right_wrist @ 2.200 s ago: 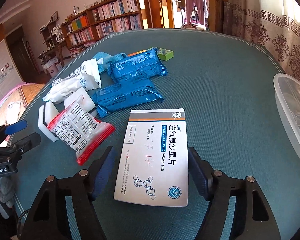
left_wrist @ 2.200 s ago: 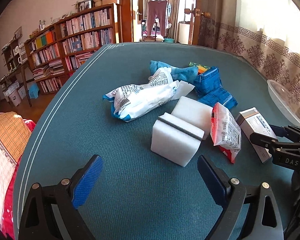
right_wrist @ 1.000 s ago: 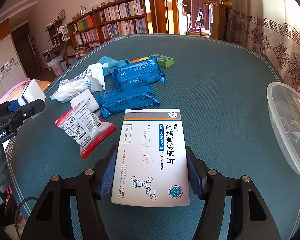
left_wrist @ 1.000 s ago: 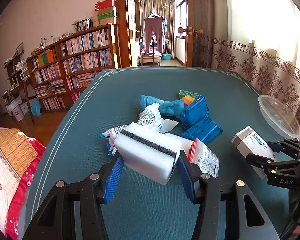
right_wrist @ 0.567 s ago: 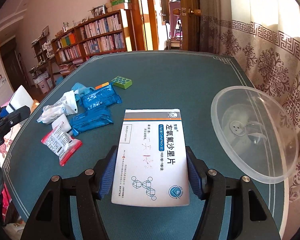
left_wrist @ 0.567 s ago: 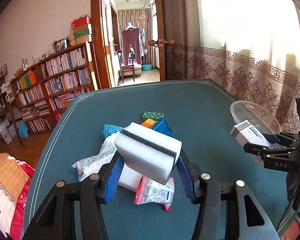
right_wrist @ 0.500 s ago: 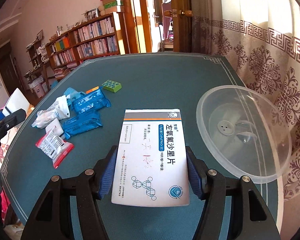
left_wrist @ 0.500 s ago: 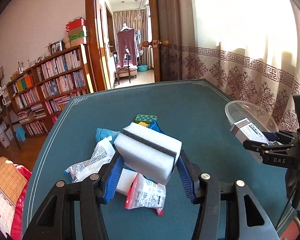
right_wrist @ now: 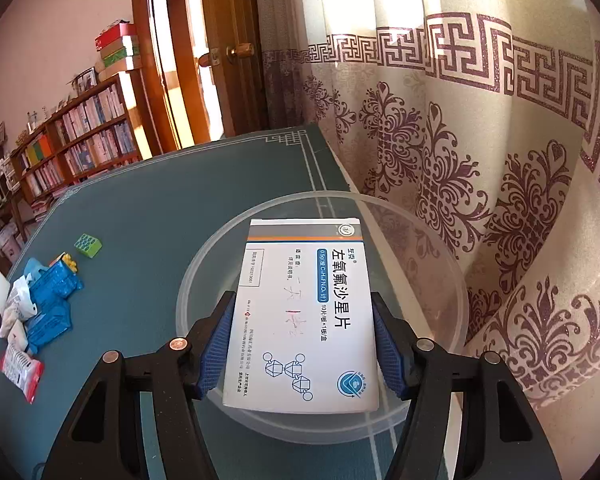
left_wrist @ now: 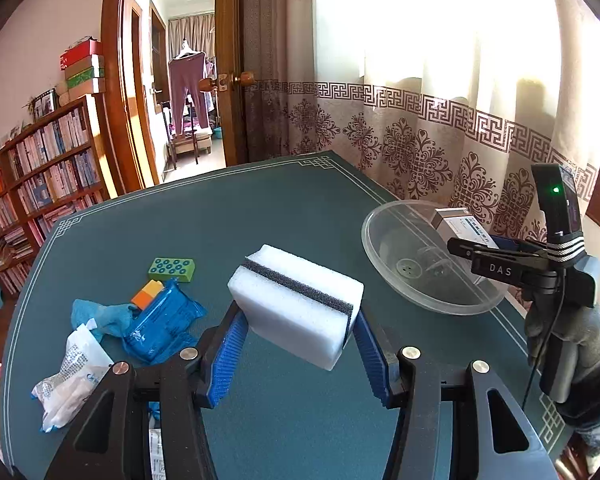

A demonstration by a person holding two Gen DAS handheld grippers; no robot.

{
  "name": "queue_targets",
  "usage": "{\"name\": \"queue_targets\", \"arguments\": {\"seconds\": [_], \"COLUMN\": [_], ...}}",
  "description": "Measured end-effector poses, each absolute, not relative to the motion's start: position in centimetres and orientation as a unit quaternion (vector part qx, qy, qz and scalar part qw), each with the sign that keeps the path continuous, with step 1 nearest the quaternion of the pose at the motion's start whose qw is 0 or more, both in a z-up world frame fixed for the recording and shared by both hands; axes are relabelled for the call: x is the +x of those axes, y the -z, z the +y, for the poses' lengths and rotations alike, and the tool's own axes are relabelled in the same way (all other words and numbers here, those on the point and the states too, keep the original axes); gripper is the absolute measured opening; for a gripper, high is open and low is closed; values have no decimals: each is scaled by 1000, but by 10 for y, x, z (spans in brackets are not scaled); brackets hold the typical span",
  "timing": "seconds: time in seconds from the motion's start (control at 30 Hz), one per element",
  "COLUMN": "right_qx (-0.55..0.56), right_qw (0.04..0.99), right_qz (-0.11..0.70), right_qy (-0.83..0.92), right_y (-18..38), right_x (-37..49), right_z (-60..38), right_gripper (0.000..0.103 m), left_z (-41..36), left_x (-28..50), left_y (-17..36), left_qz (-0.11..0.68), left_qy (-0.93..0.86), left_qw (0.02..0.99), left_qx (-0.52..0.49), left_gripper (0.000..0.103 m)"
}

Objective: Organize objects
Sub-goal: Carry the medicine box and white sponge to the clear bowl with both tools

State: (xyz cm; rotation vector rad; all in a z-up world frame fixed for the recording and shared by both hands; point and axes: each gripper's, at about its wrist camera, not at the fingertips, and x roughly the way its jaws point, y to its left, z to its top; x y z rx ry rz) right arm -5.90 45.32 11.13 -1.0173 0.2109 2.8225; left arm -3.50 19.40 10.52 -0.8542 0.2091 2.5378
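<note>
White medicine box (right_wrist: 304,316) clamped in my right gripper (right_wrist: 306,344) now over clear plastic bowl (right_wrist: 458,280), white sponge block (left_wrist: 296,304) pinched in left gripper (left_wrist: 300,352) swung off blue packets (left_wrist: 160,328), nothing blocking bowl.

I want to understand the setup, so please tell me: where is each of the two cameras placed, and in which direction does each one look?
Left wrist: sits on the left gripper, looks along its fingers over the white sponge it grips toward the clear bowl; the other gripper and a gloved hand show.
Right wrist: sits on the right gripper, looks down over the medicine box it holds above the bowl; only its own fingers show.
Shared: bowl, green block, blue packets, teal table.
</note>
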Motion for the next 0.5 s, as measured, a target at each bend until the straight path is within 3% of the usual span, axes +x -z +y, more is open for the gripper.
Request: {"name": "queue_targets", "arguments": {"seconds": [0.5], "right_qx": [-382], "right_qw": [106], "right_qz": [50], "right_qy": [-917], "right_y": [-73], "right_x": [-82], "right_z": [482], "right_gripper": [66], "left_z": [253], "left_x": [-65], "left_y": [-91], "left_qz": [79], "left_qy": [-900], "left_qw": [267], "left_qx": [-334], "left_gripper": [57]}}
